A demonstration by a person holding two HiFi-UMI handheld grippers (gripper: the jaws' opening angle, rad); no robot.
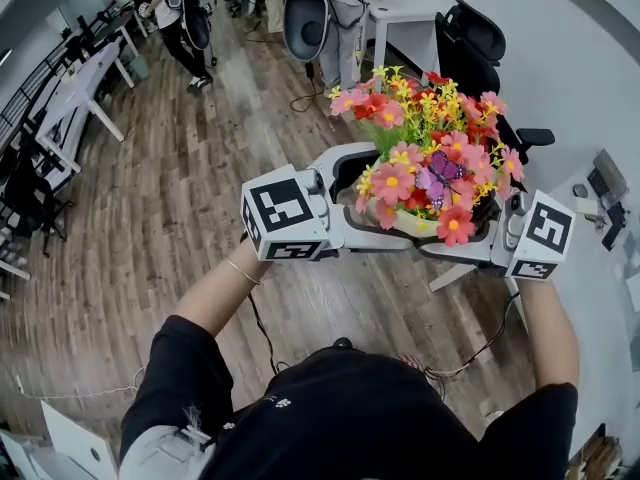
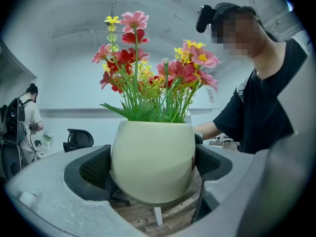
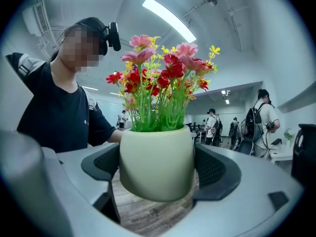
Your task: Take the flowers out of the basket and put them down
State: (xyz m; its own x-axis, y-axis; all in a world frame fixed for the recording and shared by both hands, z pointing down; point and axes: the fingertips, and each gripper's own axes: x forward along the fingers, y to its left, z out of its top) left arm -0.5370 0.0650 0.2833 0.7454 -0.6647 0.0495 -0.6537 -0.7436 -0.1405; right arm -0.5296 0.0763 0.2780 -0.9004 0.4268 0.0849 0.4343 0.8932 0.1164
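Observation:
A cream pot [image 1: 408, 224] of pink, red and yellow flowers [image 1: 428, 144], with a purple butterfly, hangs in the air over the wooden floor. My left gripper [image 1: 362, 200] clasps it from the left and my right gripper [image 1: 478, 236] from the right. In the left gripper view the pot [image 2: 153, 159] fills the gap between both black pads [image 2: 94, 169], under the flowers [image 2: 150, 68]. In the right gripper view the pot [image 3: 157, 162] sits likewise between the pads [image 3: 216, 169], with the flowers [image 3: 160, 78] above it. No basket is in view.
Black office chairs [image 1: 472, 40] and a grey one [image 1: 305, 18] stand ahead by a white desk [image 1: 405, 20]. A white table [image 1: 592, 268] lies at the right. People [image 1: 182, 10] stand far back left beside desks [image 1: 75, 88]. Cables trail on the floor [image 1: 150, 218].

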